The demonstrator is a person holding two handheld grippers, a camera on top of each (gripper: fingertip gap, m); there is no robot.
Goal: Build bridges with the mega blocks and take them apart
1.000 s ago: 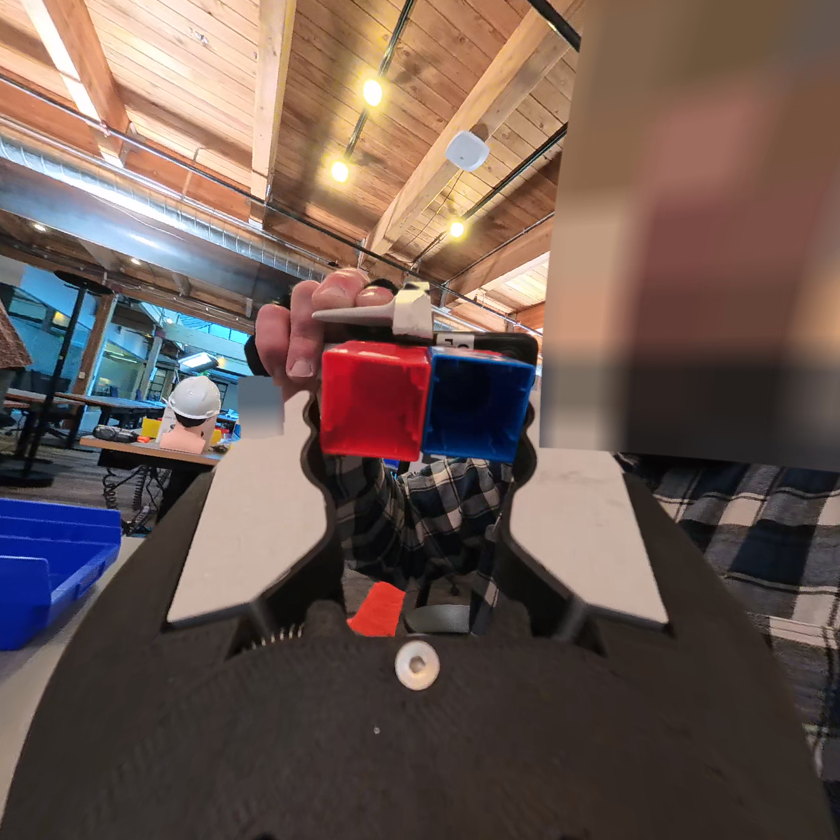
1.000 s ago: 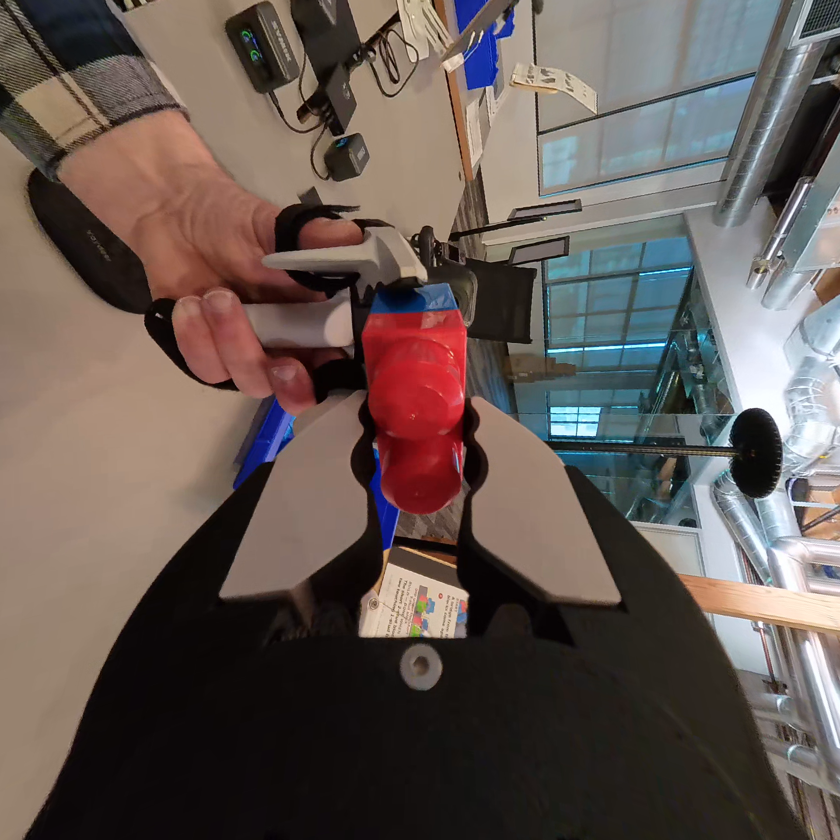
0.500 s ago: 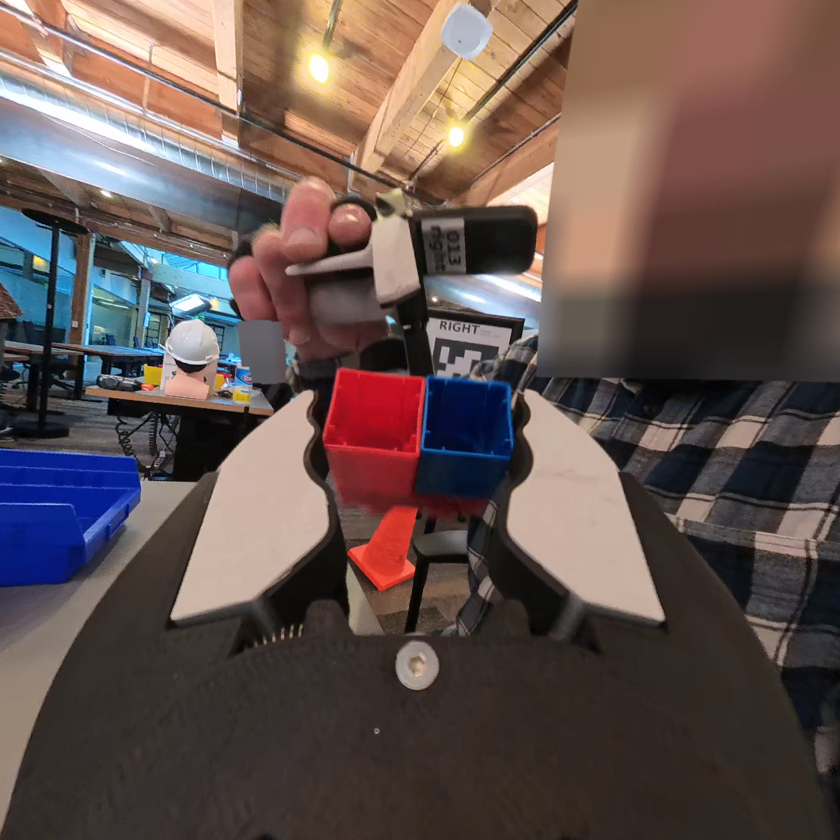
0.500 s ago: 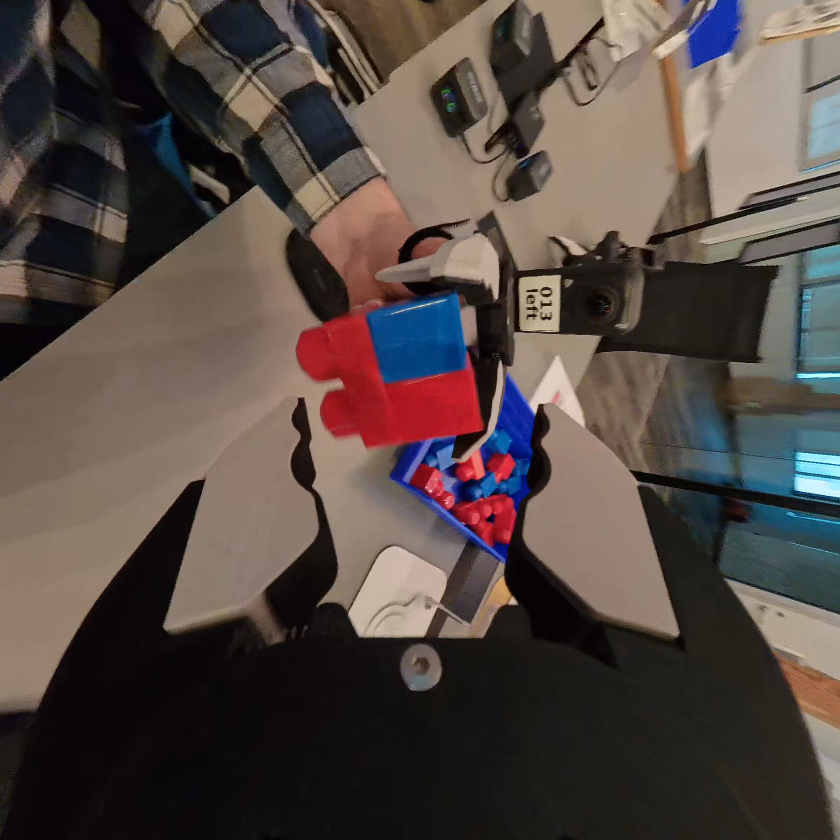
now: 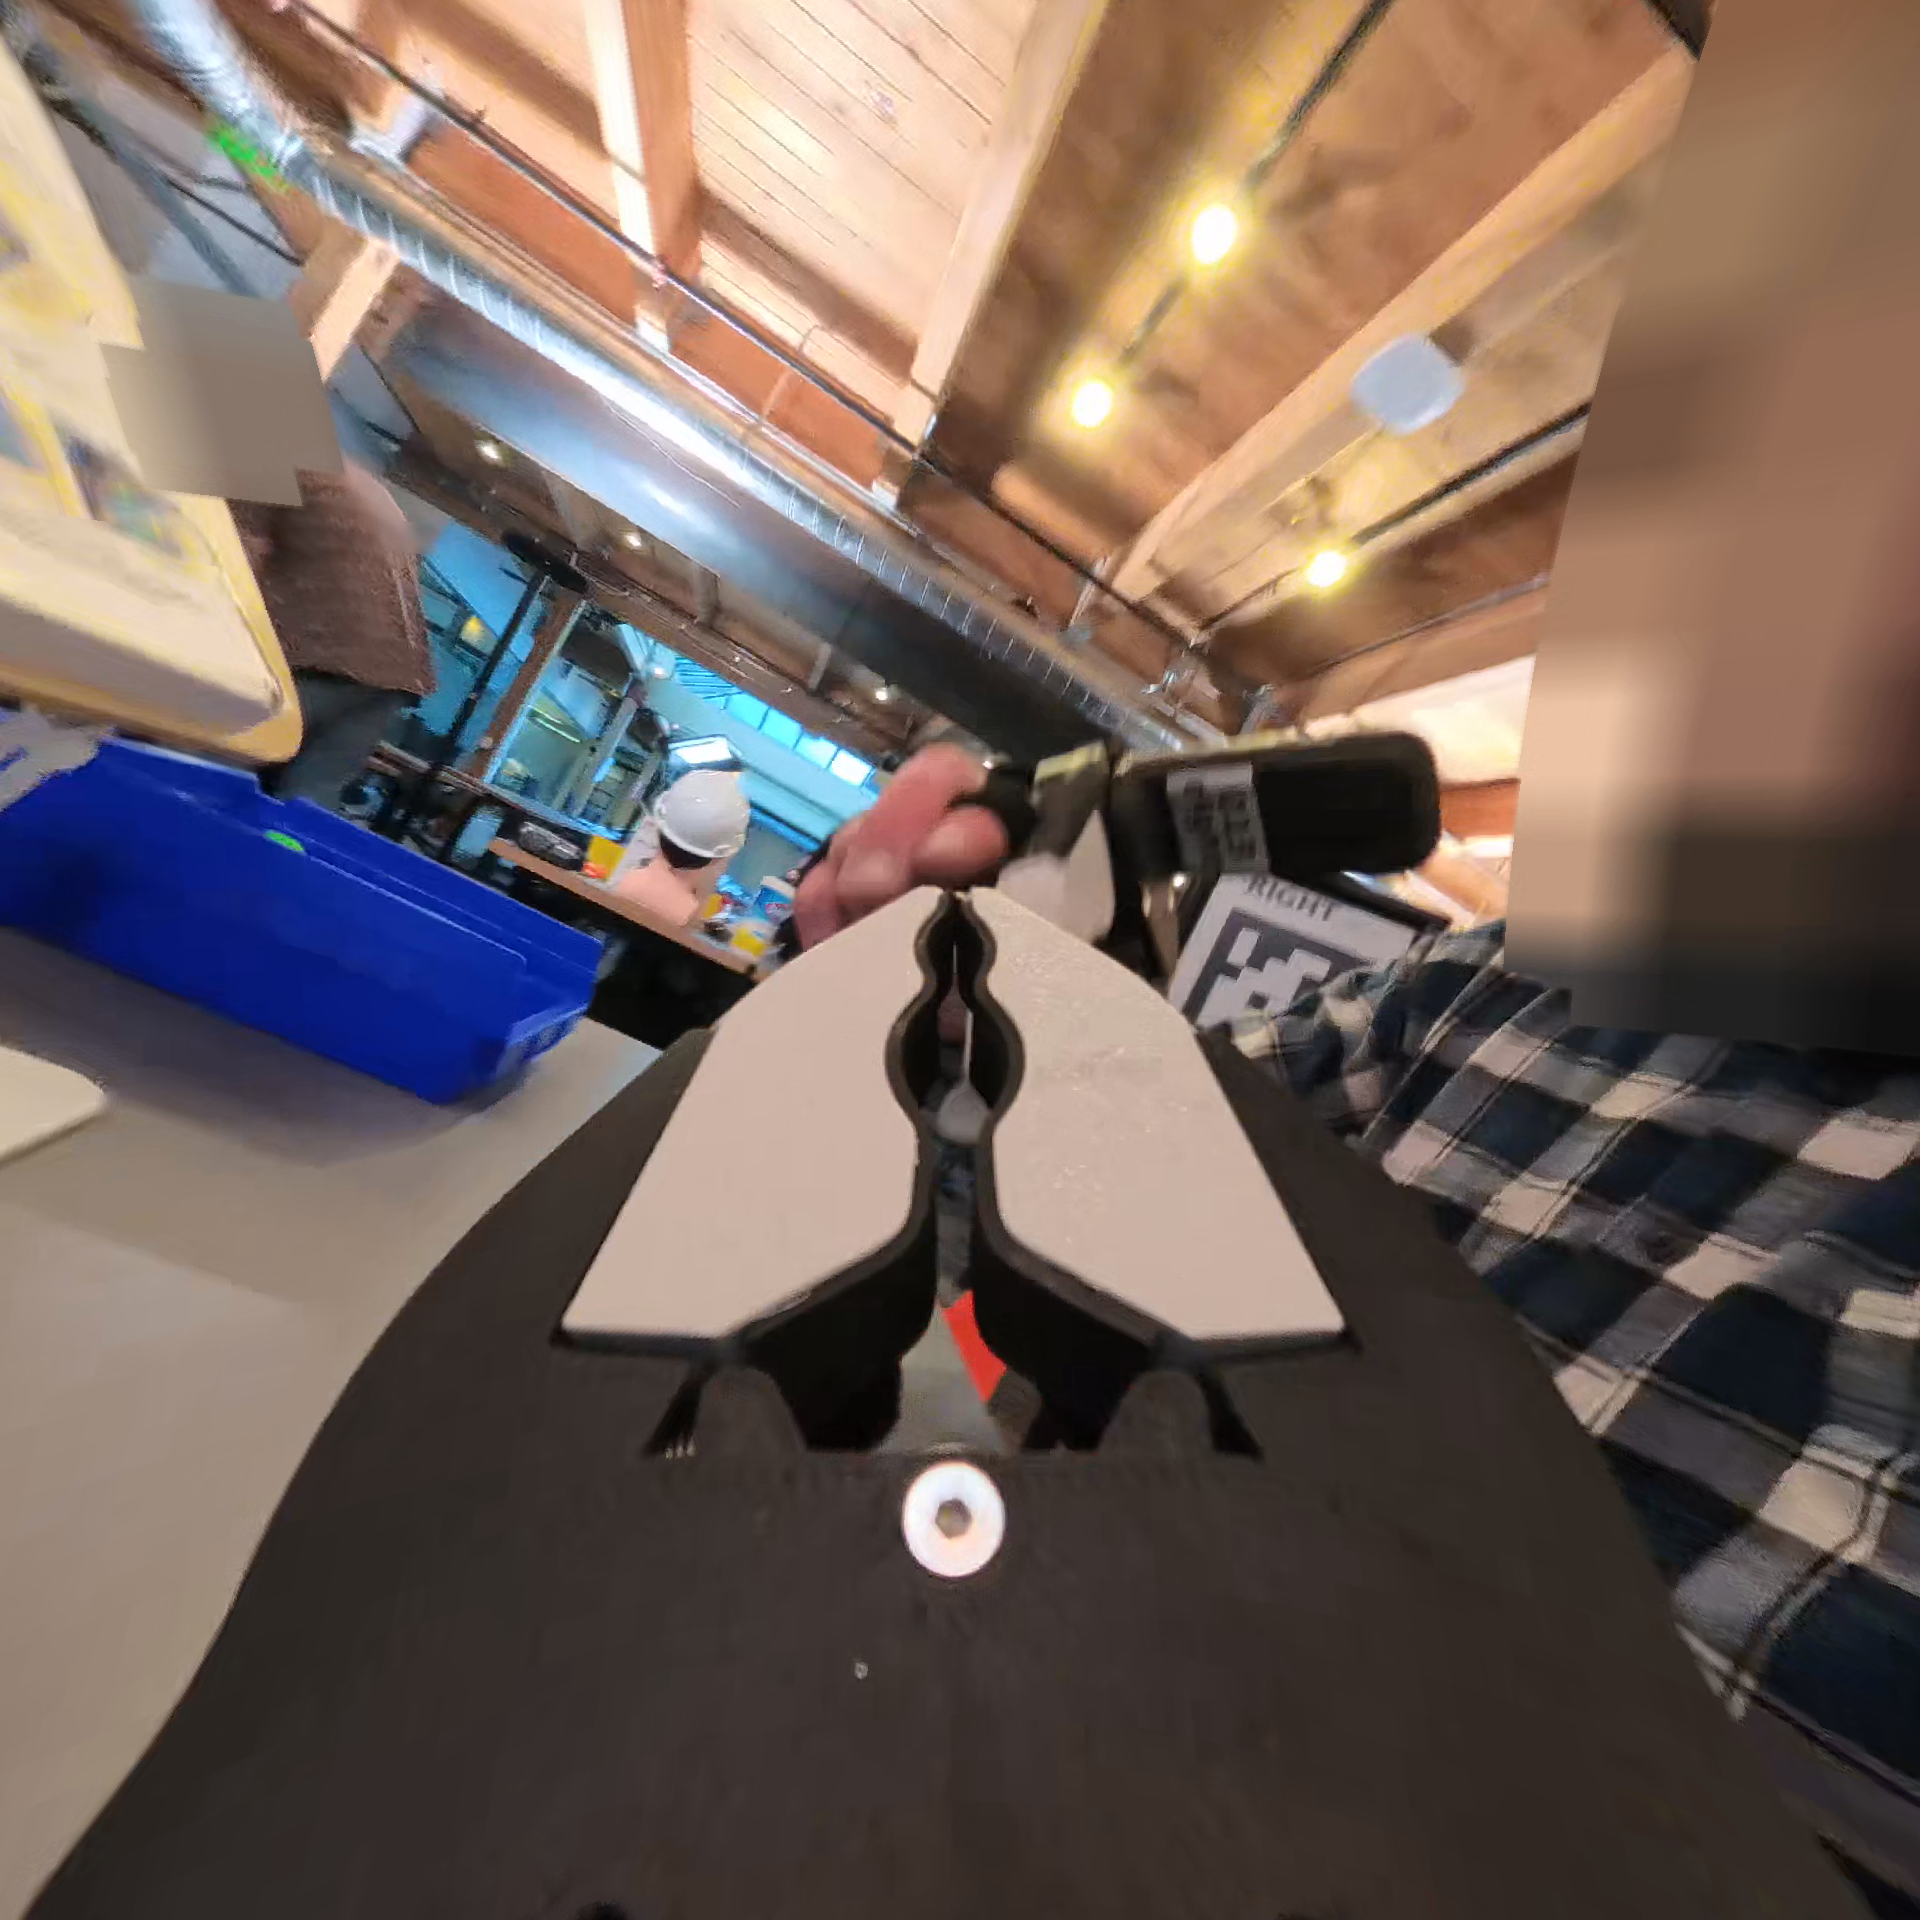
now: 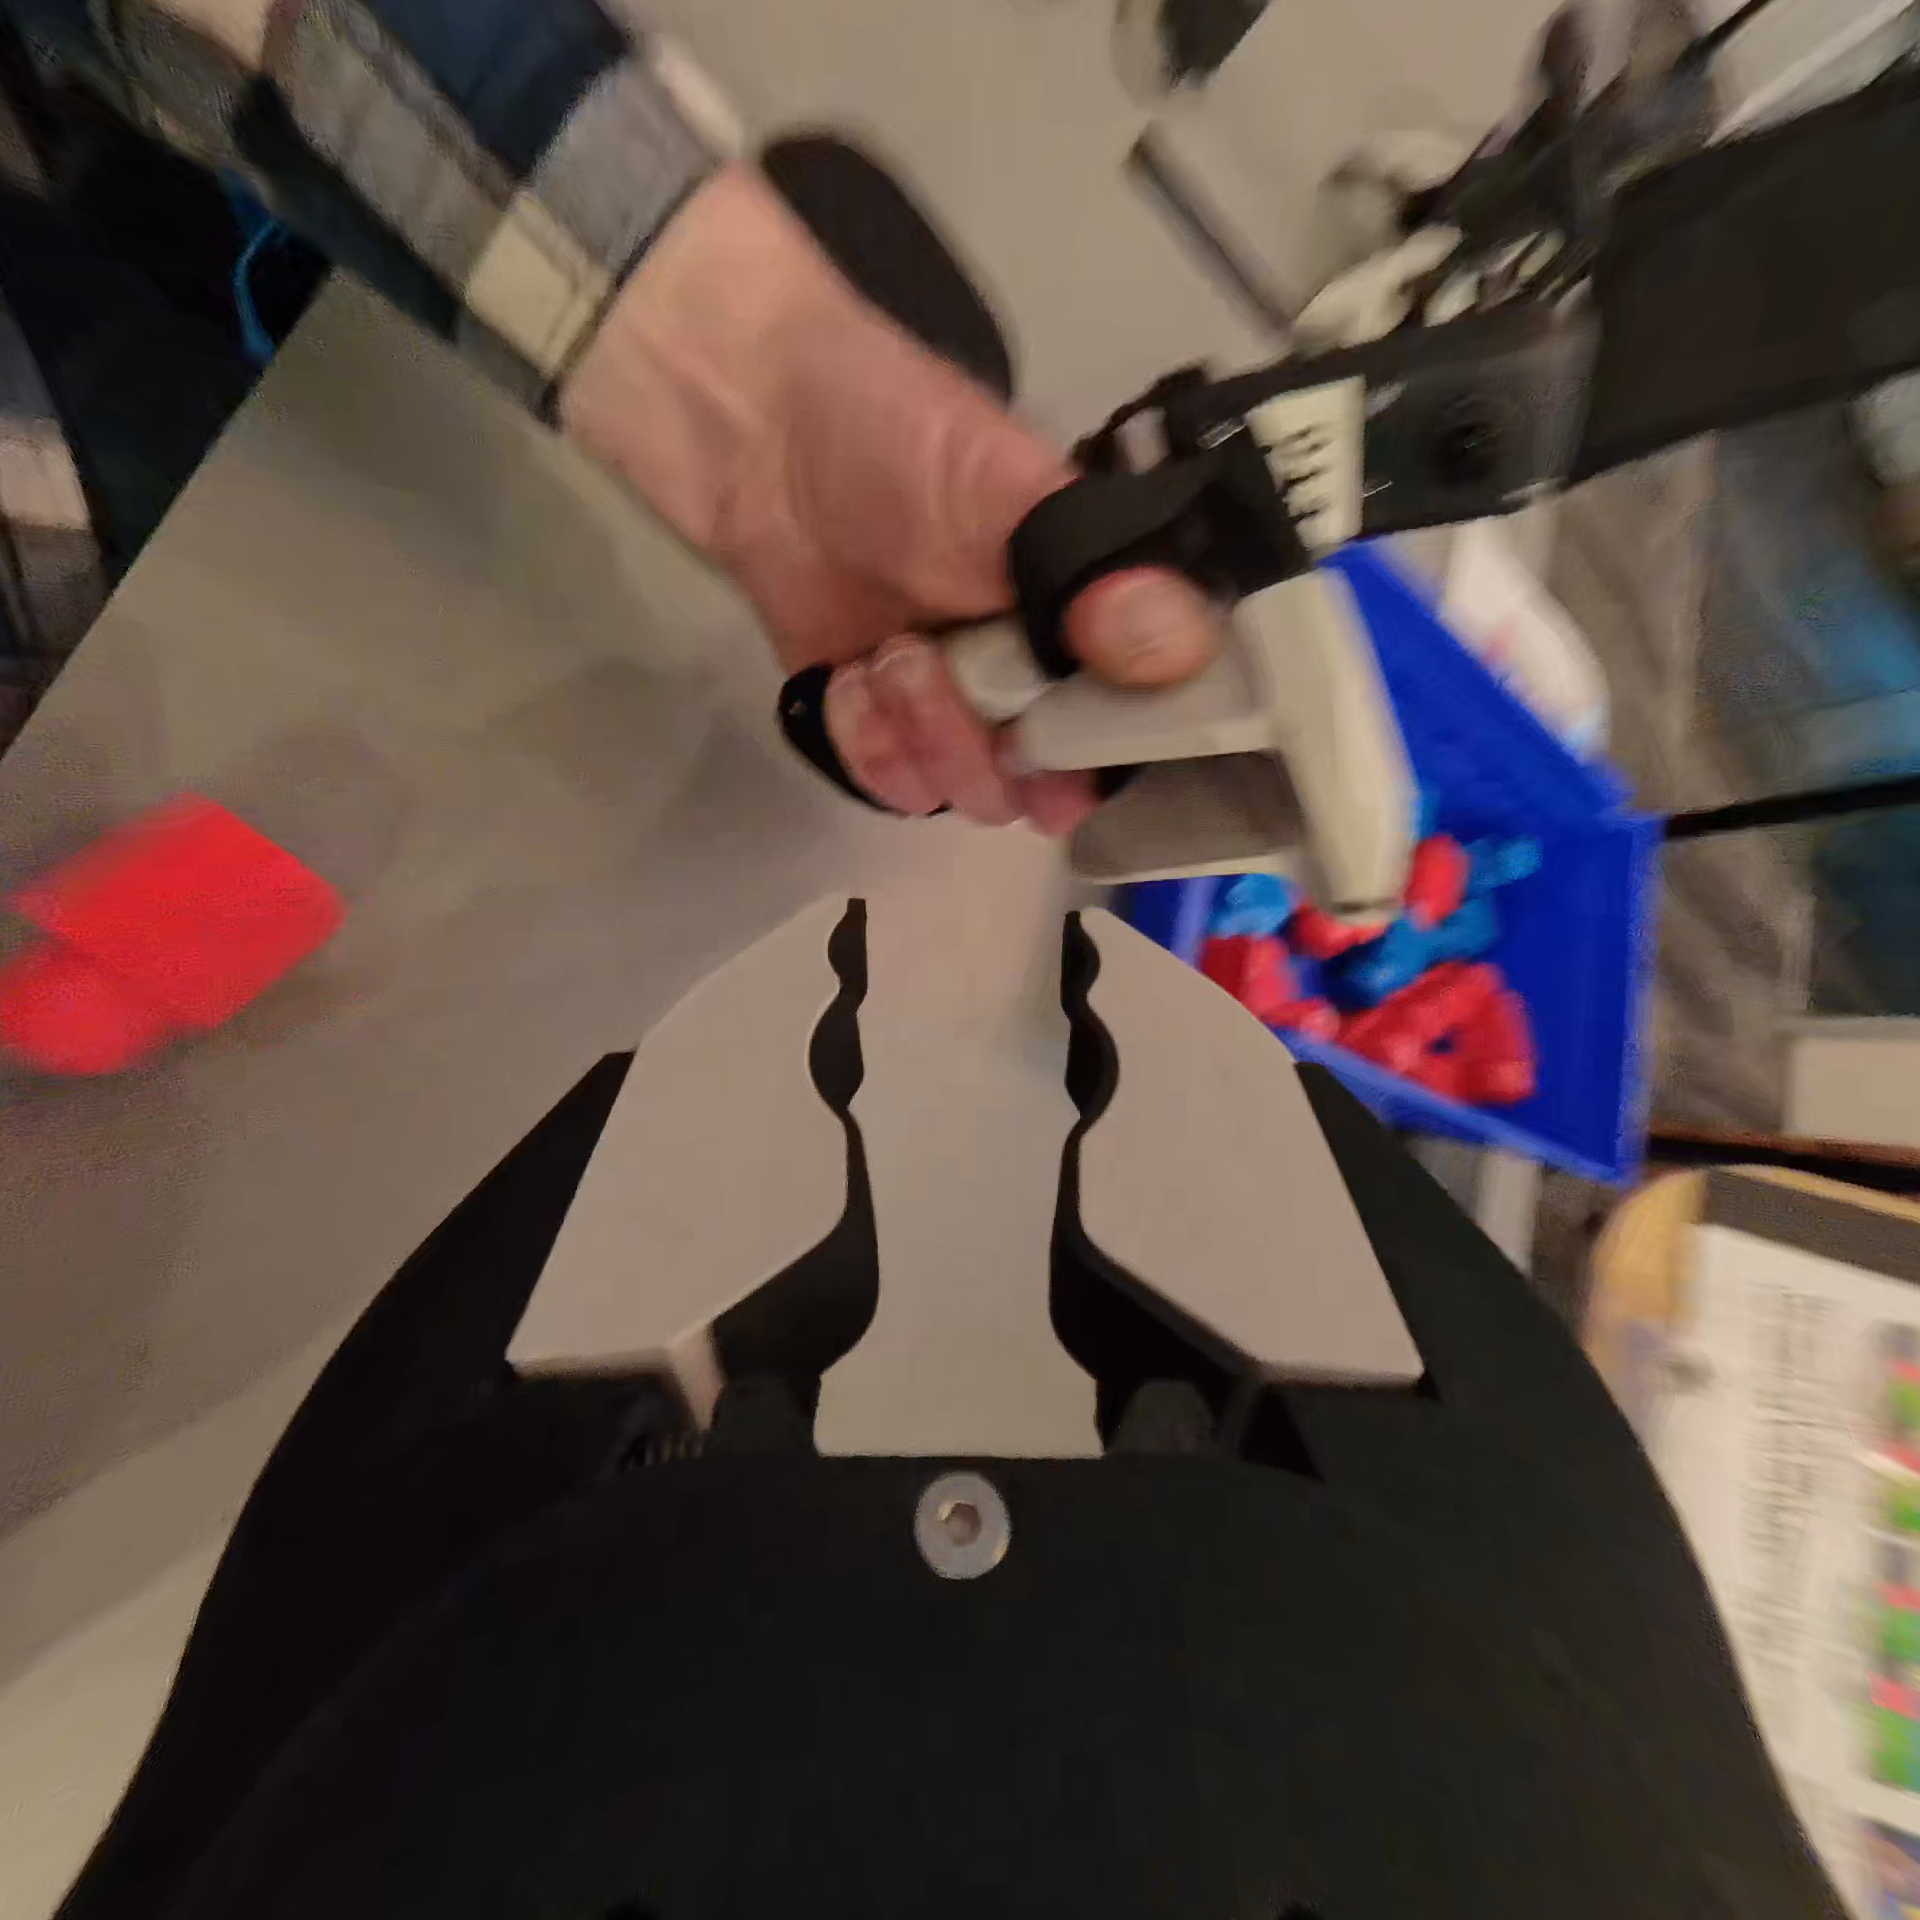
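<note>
In the left wrist view my left gripper (image 5: 954,909) is shut, its fingertips touching with nothing between them. In the right wrist view my right gripper (image 6: 961,914) is open and empty, with bare grey table (image 6: 468,623) showing through the gap. A red block (image 6: 156,935) lies blurred on the table at the far left, apart from both grippers. A hand (image 6: 831,468) holds the left gripper just beyond my right fingertips. The hand holding the right gripper (image 5: 894,842) shows past my left fingertips.
A blue bin (image 6: 1507,748) with several red and blue blocks stands at the right in the right wrist view. Another blue bin (image 5: 260,914) sits at the left in the left wrist view. A printed sheet (image 6: 1787,1507) lies at the right edge. A plaid sleeve (image 5: 1610,1195) is close on the right.
The red and blue block piece has left my left gripper, whose pads have come together on air. A red block now lies on the table. My right gripper opened, then narrowed, empty.
</note>
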